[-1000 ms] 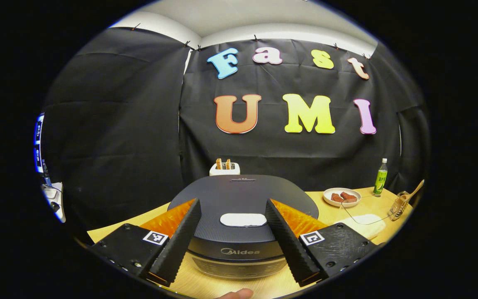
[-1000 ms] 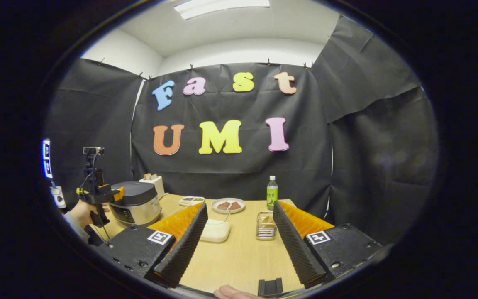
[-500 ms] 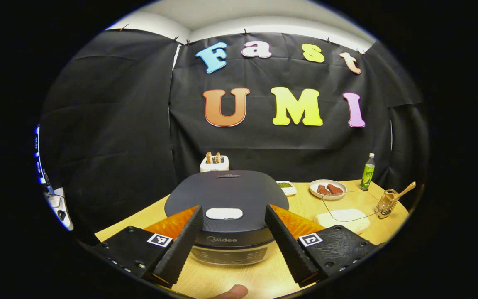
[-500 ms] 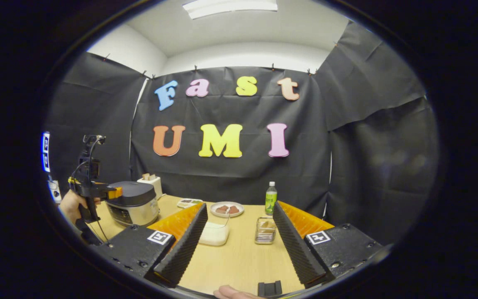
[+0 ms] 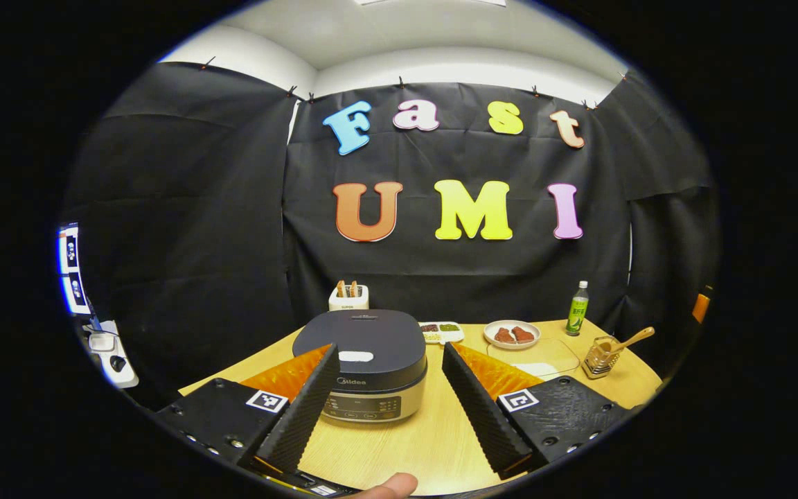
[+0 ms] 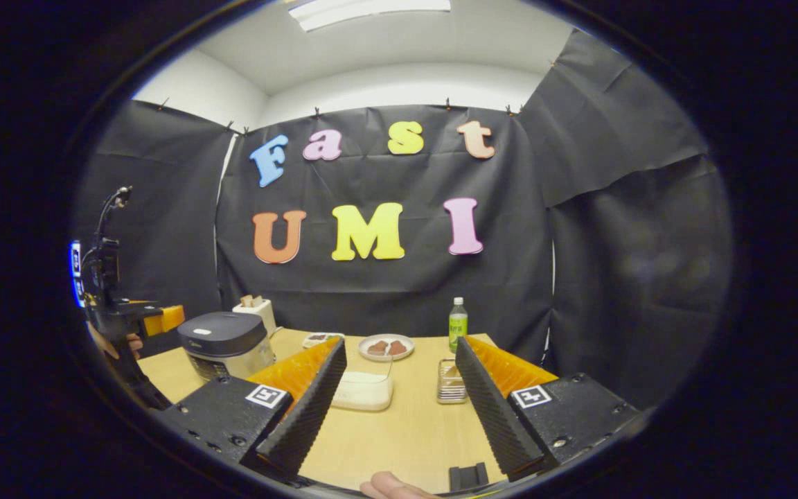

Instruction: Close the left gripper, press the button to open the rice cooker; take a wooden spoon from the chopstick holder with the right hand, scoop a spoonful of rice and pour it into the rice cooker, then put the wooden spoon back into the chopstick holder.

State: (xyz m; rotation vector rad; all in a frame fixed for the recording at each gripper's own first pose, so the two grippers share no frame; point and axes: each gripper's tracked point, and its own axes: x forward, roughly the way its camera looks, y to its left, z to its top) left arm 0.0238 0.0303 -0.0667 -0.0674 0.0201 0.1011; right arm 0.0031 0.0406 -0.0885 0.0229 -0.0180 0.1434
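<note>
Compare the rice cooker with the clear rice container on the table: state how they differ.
The rice cooker is dark-topped and opaque with its lid shut; the rice container is clear and open on top, its white rice showing. The rice cooker is rounded and taller; the rice container is low and boxy. Both stand on the wooden table, apart from each other and from both grippers.

Dark grey rice cooker (image 5: 364,346); green bottle (image 5: 577,318).

Wooden table (image 5: 433,443) — rice cooker (image 5: 370,367), toaster (image 5: 348,296), plate (image 5: 512,334), bottle (image 5: 577,309).
</note>
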